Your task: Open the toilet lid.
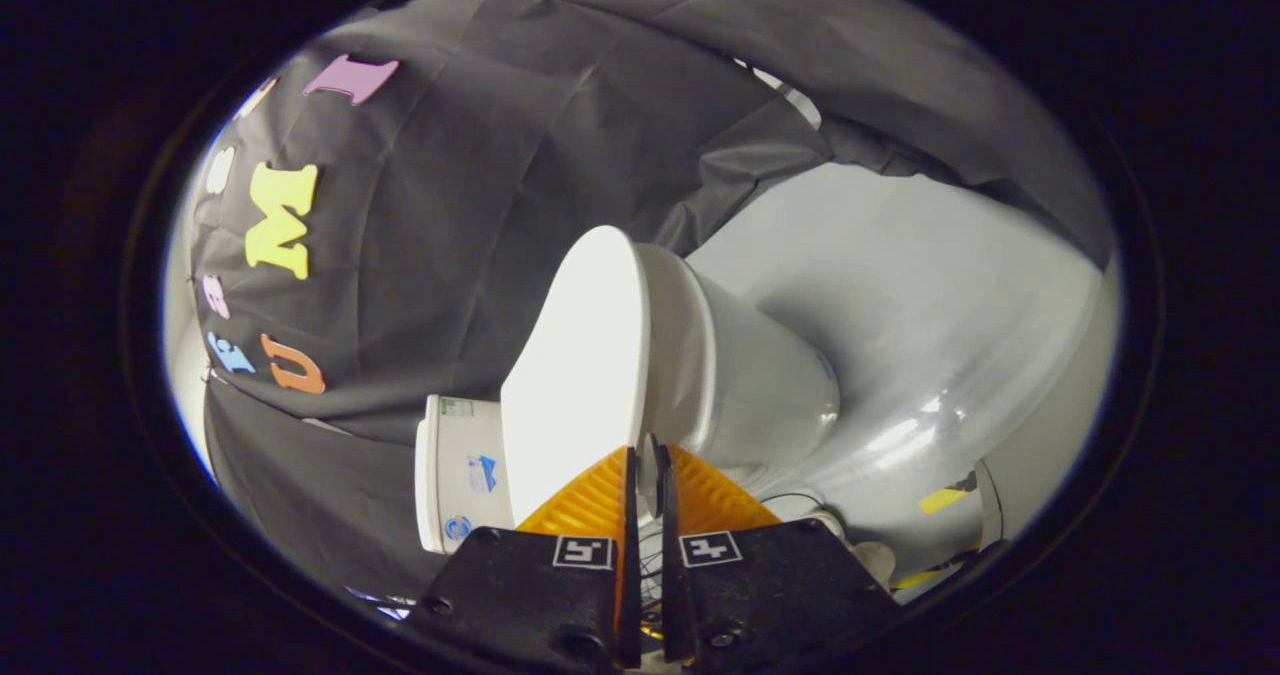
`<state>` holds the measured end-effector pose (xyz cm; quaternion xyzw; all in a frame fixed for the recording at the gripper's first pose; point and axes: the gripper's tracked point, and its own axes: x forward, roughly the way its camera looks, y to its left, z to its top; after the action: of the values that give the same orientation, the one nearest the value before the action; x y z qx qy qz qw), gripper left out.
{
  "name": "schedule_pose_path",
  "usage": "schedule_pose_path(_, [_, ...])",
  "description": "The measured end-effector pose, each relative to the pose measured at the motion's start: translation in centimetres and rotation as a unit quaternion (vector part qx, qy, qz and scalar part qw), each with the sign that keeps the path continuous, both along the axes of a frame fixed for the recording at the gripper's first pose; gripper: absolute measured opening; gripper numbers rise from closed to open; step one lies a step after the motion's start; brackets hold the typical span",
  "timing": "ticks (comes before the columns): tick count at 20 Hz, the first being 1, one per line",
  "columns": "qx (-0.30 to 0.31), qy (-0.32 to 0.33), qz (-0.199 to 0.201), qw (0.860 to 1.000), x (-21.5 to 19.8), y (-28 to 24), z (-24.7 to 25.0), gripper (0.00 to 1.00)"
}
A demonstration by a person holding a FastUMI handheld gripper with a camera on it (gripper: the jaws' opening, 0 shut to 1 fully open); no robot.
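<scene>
We are judging the smooth white plastic toilet lid (580,365) to be light, stiff and slippery, best taken by its thin front rim. It is lying against the glossy white ceramic toilet bowl (750,385), just ahead of our fingers, the cistern (460,470) to the left. Our gripper (645,460) is pinching that rim, fingers nearly together with one each side.
</scene>
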<state>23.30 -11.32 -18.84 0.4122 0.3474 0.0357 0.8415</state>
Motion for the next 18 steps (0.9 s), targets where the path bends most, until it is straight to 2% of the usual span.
schedule_pose_path(9, [0.005, -0.029, 0.012, 0.999, 0.0, 2.3, 4.2, 0.12])
schedule_pose_path(18, [-0.018, -0.053, 0.030, 0.998, -0.7, 5.2, 8.1, 0.11])
